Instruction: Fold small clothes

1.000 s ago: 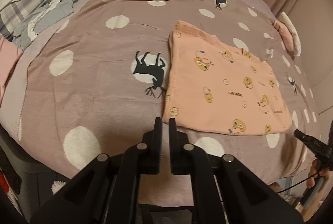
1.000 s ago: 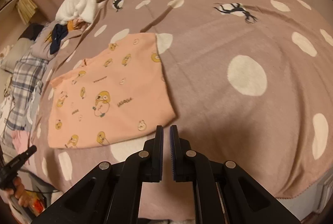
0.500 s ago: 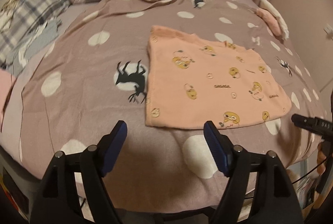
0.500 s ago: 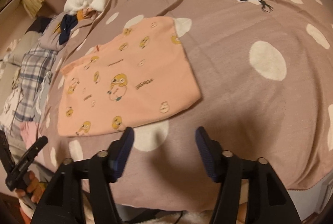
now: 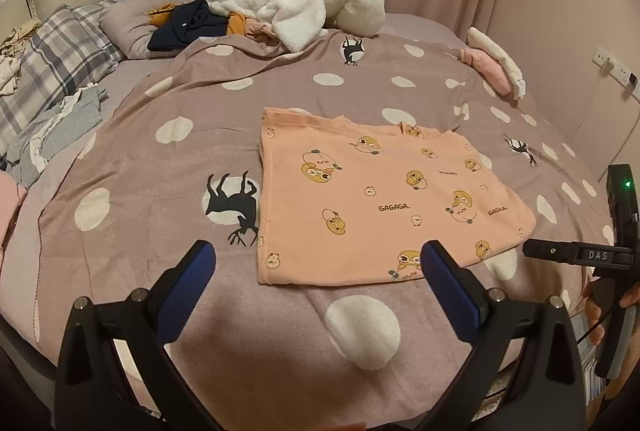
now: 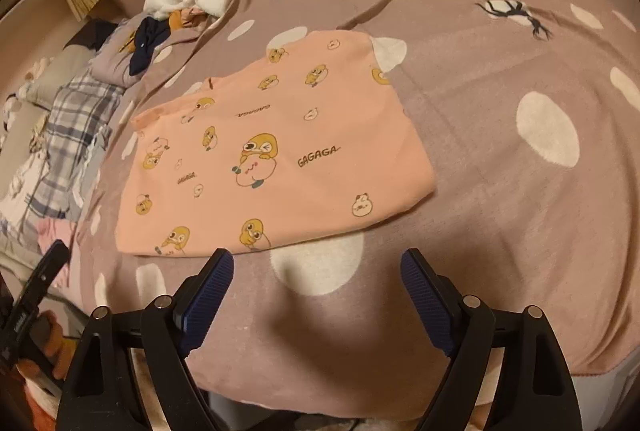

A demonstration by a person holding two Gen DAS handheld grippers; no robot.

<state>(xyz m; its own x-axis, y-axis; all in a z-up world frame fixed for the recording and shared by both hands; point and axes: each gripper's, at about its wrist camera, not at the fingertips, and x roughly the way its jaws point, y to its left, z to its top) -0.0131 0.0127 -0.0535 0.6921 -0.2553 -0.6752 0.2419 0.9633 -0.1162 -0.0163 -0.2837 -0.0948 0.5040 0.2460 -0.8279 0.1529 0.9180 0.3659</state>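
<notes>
A peach garment with yellow duck prints (image 5: 372, 199) lies folded flat in a rectangle on the mauve dotted blanket (image 5: 160, 191). My left gripper (image 5: 316, 251) hovers just short of its near edge, its jaws opening wide with nothing gripped. In the right wrist view the same garment (image 6: 272, 159) lies ahead and to the left. My right gripper (image 6: 318, 257) hangs over a white dot of the blanket (image 6: 500, 111) near the garment's front edge, its jaws also opening and empty. Each gripper shows at the edge of the other's view.
A white fluffy blanket (image 5: 292, 3) and dark clothes (image 5: 184, 23) are heaped at the bed's far side. A plaid pillow (image 5: 60, 51) and grey clothes (image 5: 60, 127) lie left. Folded pink and white clothes (image 5: 492, 67) sit at the far right edge.
Both grippers went from shut to wide open. The left view tilted up, bringing in the curtains and far side of the bed. The garment has not moved.
</notes>
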